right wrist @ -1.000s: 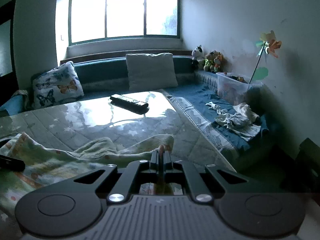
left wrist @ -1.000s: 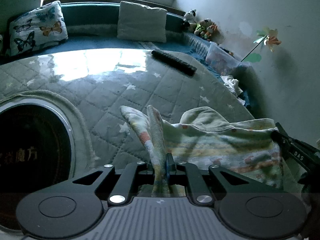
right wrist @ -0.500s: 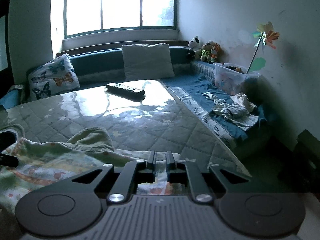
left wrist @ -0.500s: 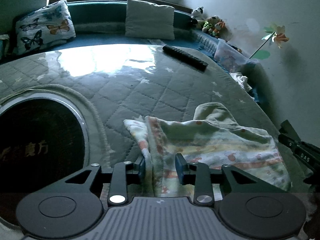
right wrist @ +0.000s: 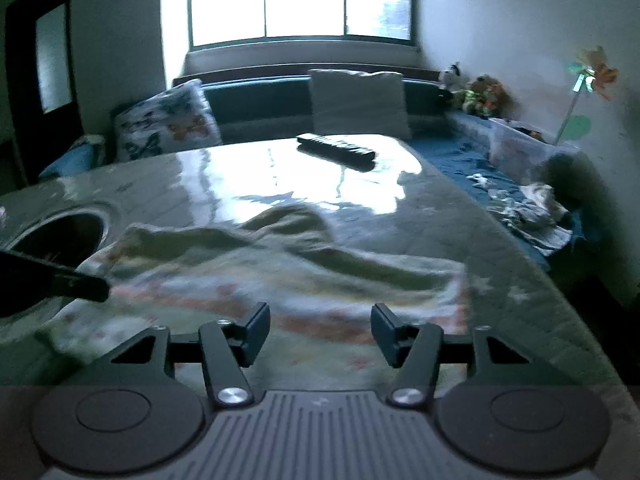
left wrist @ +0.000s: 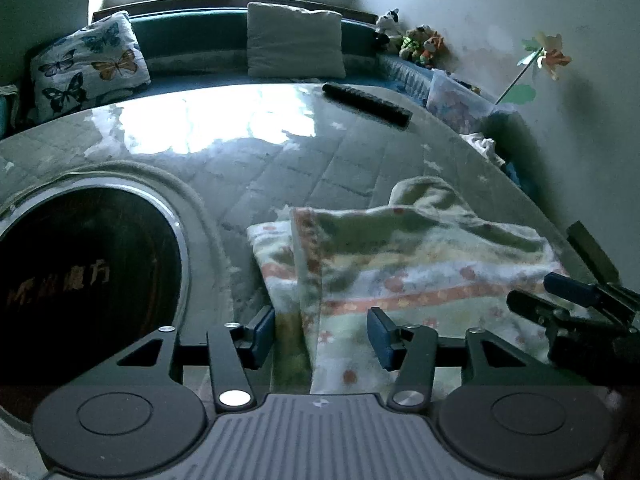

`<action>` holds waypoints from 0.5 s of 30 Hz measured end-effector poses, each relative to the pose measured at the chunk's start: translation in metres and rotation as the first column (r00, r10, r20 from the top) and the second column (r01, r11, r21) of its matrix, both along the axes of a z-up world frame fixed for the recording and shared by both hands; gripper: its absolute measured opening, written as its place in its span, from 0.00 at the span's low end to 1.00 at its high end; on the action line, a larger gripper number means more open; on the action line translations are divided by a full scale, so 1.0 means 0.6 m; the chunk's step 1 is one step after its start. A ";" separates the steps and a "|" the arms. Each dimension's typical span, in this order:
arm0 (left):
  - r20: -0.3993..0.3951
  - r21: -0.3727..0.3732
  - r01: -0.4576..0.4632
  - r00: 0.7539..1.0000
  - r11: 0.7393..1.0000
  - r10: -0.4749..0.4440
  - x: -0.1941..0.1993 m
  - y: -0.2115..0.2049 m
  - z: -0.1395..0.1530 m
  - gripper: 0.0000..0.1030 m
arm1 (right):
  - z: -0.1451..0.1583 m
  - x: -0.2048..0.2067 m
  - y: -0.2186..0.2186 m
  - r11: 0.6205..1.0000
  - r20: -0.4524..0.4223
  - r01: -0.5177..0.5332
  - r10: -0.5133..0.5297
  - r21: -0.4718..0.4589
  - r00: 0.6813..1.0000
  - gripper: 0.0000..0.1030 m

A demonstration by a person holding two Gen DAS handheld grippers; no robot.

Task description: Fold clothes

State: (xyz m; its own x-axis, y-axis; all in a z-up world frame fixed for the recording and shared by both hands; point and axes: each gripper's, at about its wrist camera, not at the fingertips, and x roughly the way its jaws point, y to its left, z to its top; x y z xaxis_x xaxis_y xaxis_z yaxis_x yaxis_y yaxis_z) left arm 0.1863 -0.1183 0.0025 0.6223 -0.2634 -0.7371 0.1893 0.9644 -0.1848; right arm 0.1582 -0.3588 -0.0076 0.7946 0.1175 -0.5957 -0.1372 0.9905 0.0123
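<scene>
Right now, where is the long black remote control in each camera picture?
Left wrist view: the remote control lies at the far end of the quilted table, upper middle, a little right of centre.
Right wrist view: the remote control lies at the far end of the table, just above the middle, in the window glare.
Shared landmark: the plain pillow sits on the bench just behind it in both views.
</scene>
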 end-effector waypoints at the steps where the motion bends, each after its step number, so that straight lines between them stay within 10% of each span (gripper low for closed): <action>1: -0.002 0.004 -0.001 1.000 1.000 0.001 -0.001 0.000 -0.003 0.52 | -0.002 -0.004 0.008 1.000 -0.001 -0.012 0.012 -0.002 1.000 0.61; 15: 0.015 0.003 -0.016 1.000 1.000 0.016 -0.038 0.017 -0.003 0.65 | -0.011 -0.043 0.046 0.999 -0.017 -0.042 0.041 -0.011 0.999 0.86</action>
